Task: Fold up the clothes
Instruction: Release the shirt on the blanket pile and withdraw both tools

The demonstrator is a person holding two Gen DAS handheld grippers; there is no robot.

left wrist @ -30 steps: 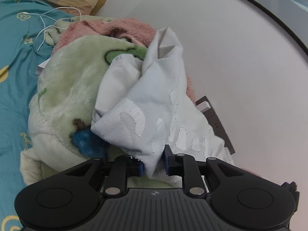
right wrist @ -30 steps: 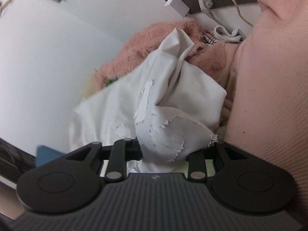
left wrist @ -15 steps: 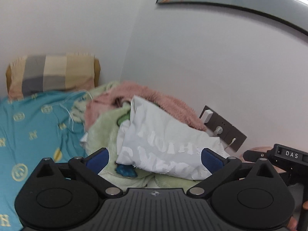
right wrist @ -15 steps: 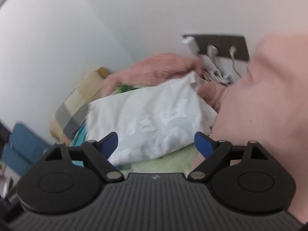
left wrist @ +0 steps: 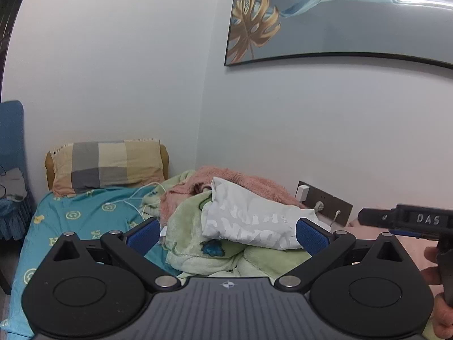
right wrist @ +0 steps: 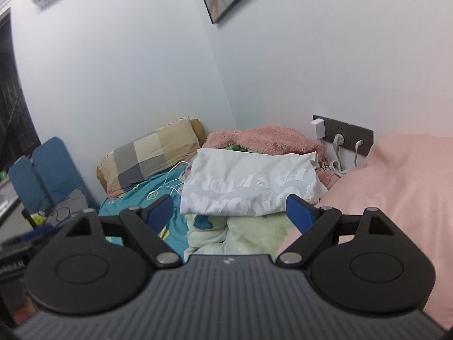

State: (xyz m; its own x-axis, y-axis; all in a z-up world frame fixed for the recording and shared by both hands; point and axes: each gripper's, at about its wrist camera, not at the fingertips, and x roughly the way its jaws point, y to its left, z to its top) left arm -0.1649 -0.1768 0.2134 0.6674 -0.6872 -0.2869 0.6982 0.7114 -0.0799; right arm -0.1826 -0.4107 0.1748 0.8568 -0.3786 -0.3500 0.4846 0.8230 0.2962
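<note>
Folded white shirt (left wrist: 254,221) lay on green blanket (left wrist: 215,255), left claw (left wrist: 226,233) and right claw (right wrist: 230,212) both spread wide, just opened, empty

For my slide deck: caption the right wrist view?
Open right gripper facing a folded white shirt resting on green blanket.
</note>
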